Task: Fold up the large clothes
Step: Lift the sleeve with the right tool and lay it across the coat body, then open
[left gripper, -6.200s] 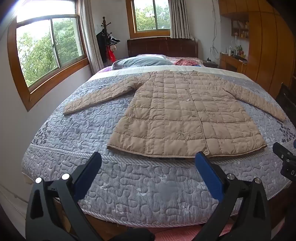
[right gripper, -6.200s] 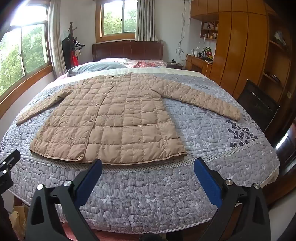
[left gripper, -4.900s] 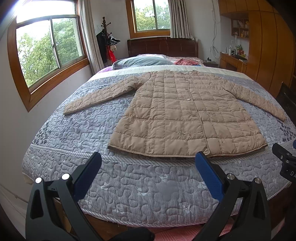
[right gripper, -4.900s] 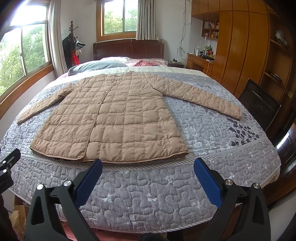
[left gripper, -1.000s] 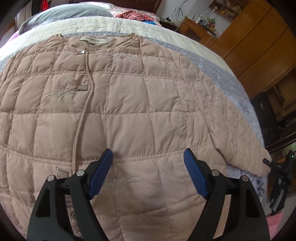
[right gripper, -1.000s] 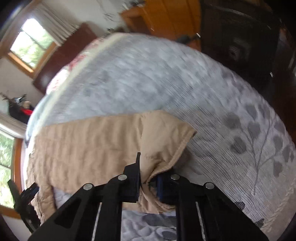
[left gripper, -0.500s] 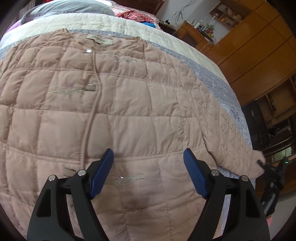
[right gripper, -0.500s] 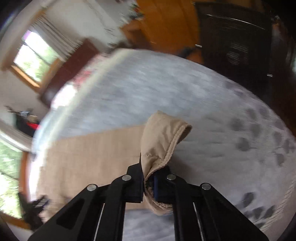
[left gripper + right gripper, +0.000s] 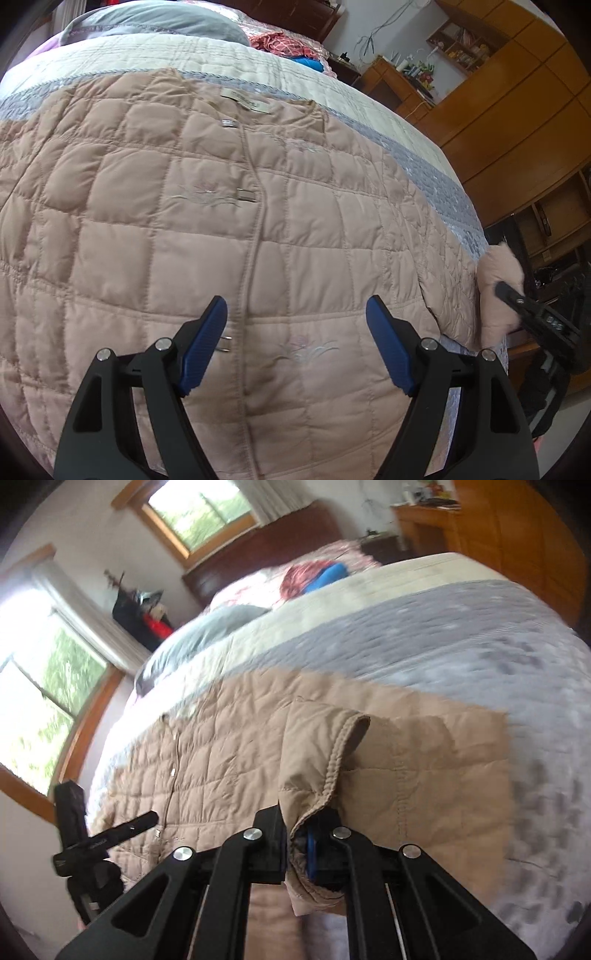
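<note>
Since half a second ago, the right hand-held gripper (image 9: 297, 843) has carried the sleeve cuff (image 9: 325, 753) inward, over the sleeve's own length, its blue-padded jaws clamped on the stitched hem. One beige quilted coat (image 9: 155, 236), puffy with square stitching, lies flat across the bed (image 9: 436, 166) and its grey swirl-quilted spread. Three metal clasps show along its front placket. The left hand-held gripper (image 9: 297, 332) hovers with jaws apart over the coat's chest.
</note>
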`<state>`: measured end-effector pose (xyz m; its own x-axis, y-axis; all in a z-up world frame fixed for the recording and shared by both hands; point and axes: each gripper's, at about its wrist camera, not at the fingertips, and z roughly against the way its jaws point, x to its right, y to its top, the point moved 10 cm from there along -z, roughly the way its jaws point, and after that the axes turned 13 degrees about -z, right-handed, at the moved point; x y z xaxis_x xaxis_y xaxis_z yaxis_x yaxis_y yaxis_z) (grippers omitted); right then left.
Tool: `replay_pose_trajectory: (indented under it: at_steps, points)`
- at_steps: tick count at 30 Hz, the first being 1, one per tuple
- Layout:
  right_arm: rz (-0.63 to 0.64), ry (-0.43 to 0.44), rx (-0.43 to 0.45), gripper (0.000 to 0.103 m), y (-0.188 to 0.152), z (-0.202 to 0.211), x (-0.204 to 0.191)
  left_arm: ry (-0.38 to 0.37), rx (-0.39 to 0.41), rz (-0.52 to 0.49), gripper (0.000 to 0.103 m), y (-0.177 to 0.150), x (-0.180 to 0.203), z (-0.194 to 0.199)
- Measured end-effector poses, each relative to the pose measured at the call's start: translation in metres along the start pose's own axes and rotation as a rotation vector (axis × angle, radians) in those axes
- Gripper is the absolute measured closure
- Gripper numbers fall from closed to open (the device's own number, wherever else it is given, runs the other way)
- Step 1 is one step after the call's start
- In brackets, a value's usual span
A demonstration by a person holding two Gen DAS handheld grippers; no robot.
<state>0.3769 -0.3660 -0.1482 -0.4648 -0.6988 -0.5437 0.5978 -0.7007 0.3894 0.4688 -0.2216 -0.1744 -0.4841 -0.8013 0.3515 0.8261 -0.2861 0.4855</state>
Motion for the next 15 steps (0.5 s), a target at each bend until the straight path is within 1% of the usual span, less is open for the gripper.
replay_pose_trajectory:
  at_steps: [2,3,4,6,8,9,10,11,12,14,15]
  points:
    - [0.018,-0.008,-0.026,0.096,-0.007,-0.023,-0.015,-0.002,0.006,0.010,0.026,0.000,-0.006,0.001]
    - [0.021,-0.018,-0.033,0.096,-0.009,-0.028,-0.015,-0.002,0.008,0.013,0.026,0.000,-0.009,0.001]
    - [0.031,-0.055,-0.033,0.096,-0.010,-0.039,-0.016,0.000,0.008,0.019,0.026,0.000,-0.012,0.001]
    - [0.049,-0.104,-0.030,0.096,-0.010,-0.051,-0.013,-0.003,0.006,0.027,0.026,-0.001,-0.017,-0.001]
    - [0.041,-0.099,-0.059,0.093,-0.016,-0.063,-0.016,-0.009,0.002,0.034,0.026,-0.002,-0.020,-0.004]
    - [0.041,-0.083,-0.075,0.089,-0.019,-0.066,-0.017,-0.008,0.001,0.034,0.026,-0.002,-0.021,-0.006]
    - [0.039,-0.071,-0.081,0.086,-0.023,-0.067,-0.017,-0.007,0.001,0.034,0.026,-0.003,-0.022,-0.006]
    - [0.037,-0.056,-0.087,0.079,-0.023,-0.067,-0.017,-0.007,0.002,0.034,0.026,-0.003,-0.022,-0.006]
    - [0.035,-0.018,-0.098,0.073,-0.026,-0.064,-0.023,-0.007,0.003,0.034,0.026,-0.003,-0.021,-0.005]
    - [0.027,0.089,-0.116,0.072,-0.029,-0.054,-0.034,-0.009,0.007,0.036,0.026,-0.002,-0.019,-0.004]
    - [0.023,0.126,-0.117,0.072,-0.029,-0.049,-0.038,-0.014,0.006,0.037,0.026,-0.003,-0.018,-0.002]
